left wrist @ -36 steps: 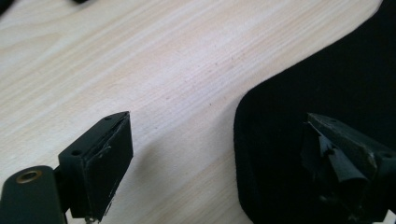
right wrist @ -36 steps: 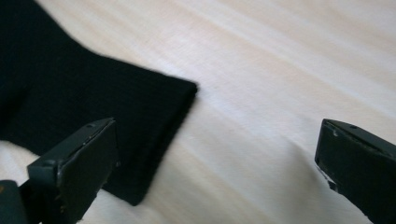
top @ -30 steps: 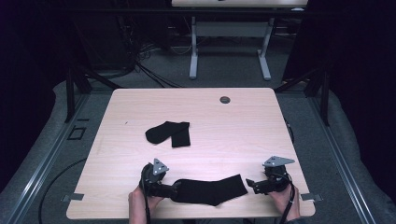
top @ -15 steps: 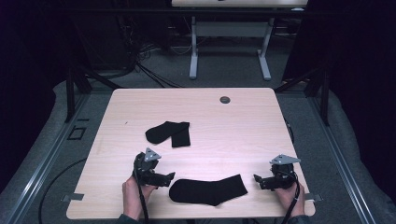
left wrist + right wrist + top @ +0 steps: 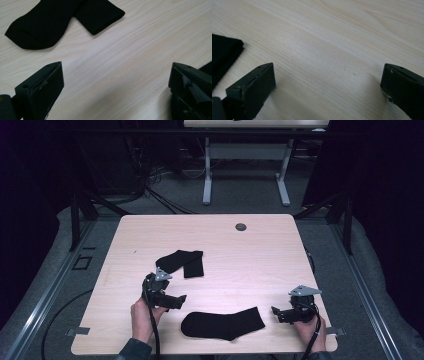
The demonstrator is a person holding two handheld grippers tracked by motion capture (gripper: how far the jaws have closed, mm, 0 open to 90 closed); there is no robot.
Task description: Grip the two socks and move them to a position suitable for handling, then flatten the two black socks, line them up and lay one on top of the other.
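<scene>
Left gripper (image 5: 181, 299) jaws just opened wide, nothing between; flat black knit sock (image 5: 223, 324) lay just right of it. Right gripper (image 5: 275, 312) gaped, empty, over pale wooden bench (image 5: 260, 260).

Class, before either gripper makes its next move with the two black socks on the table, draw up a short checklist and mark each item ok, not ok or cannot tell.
1. Left gripper empty, jaws just opened wide: ok.
2. Right gripper open, nothing between jaws: ok.
3. Flat sock lies free between both grippers: ok.
4. Folded sock lies apart from flat sock: ok.
5. Socks match as a pair: cannot tell.
</scene>
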